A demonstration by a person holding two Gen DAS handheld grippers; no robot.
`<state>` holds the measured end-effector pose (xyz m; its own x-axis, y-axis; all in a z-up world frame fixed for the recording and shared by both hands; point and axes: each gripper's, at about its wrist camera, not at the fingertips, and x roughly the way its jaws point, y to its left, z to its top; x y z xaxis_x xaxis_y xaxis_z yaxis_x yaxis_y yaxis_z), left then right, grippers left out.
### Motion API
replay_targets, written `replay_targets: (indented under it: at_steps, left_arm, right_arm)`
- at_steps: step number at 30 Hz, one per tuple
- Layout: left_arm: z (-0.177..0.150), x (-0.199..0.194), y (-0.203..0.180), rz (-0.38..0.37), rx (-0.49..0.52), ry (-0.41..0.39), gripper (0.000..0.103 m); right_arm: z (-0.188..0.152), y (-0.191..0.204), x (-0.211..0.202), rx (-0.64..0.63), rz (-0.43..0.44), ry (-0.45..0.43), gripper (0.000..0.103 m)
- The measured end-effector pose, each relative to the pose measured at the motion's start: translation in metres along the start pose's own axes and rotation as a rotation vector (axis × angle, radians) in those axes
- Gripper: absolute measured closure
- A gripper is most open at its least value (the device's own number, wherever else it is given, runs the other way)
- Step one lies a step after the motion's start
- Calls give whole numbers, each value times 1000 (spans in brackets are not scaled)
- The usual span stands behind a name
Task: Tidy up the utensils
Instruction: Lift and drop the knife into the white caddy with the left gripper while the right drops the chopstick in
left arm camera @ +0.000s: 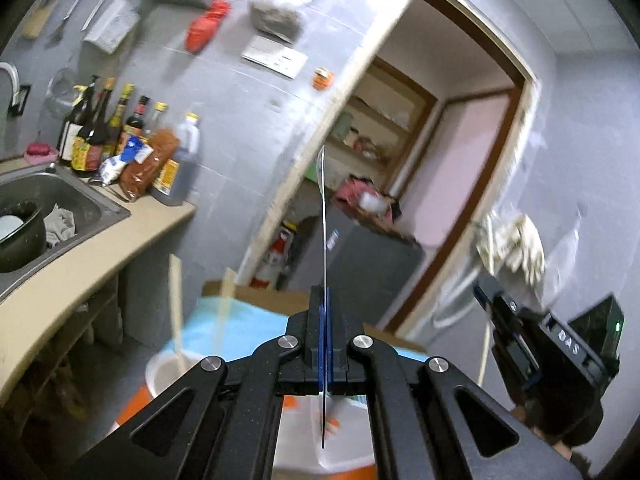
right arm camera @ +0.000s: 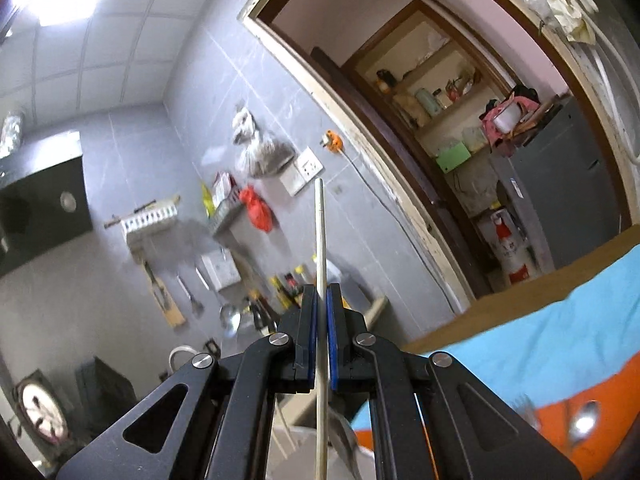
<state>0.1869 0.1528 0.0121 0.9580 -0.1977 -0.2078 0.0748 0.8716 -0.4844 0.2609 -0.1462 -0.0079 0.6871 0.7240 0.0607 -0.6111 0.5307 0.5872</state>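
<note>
My left gripper [left arm camera: 323, 292] is shut on a thin metal utensil [left arm camera: 323, 220] seen edge-on; it sticks up past the pads and hangs down below them. Two pale chopsticks [left arm camera: 176, 304] stand in a white container [left arm camera: 162, 372] at the lower left, over the blue and orange cloth [left arm camera: 208, 328]. In the right wrist view my right gripper [right arm camera: 322, 288] is shut on a single pale chopstick [right arm camera: 320, 236], held upright. That right gripper [left arm camera: 490, 300] also shows at the right of the left wrist view. A spoon [right arm camera: 584, 424] and a blurred fork [right arm camera: 528, 408] lie on the orange cloth [right arm camera: 600, 384].
A steel sink [left arm camera: 80, 200] with a pot sits in the counter at left, with sauce bottles [left arm camera: 112, 128] behind it. An open doorway [left arm camera: 440, 140] leads to shelves, a grey fridge [left arm camera: 384, 264] and a fire extinguisher [left arm camera: 276, 256]. Knives and bags hang on the tiled wall [right arm camera: 160, 280].
</note>
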Motion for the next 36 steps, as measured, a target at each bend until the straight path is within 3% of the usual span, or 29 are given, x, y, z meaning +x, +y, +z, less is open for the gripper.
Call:
replay_targets:
  at_steps: [8,14,25,36]
  left_arm:
    - [3,14,61,-27,-64,-40,103]
    - [-20,12,59,-40,-28,-61,103]
    - [-48,5,49,20,118,-135,103]
    - [-56,1,44,49,184,-55,103]
  right_arm:
    - [-29,-7,25,-13,-16,-37,100]
    - [-52,-12,29,-43,-28,-20,100]
    - [-74,-5,27,-148,-49,22,100]
    - [-83,5,17,-221,-91,71,98]
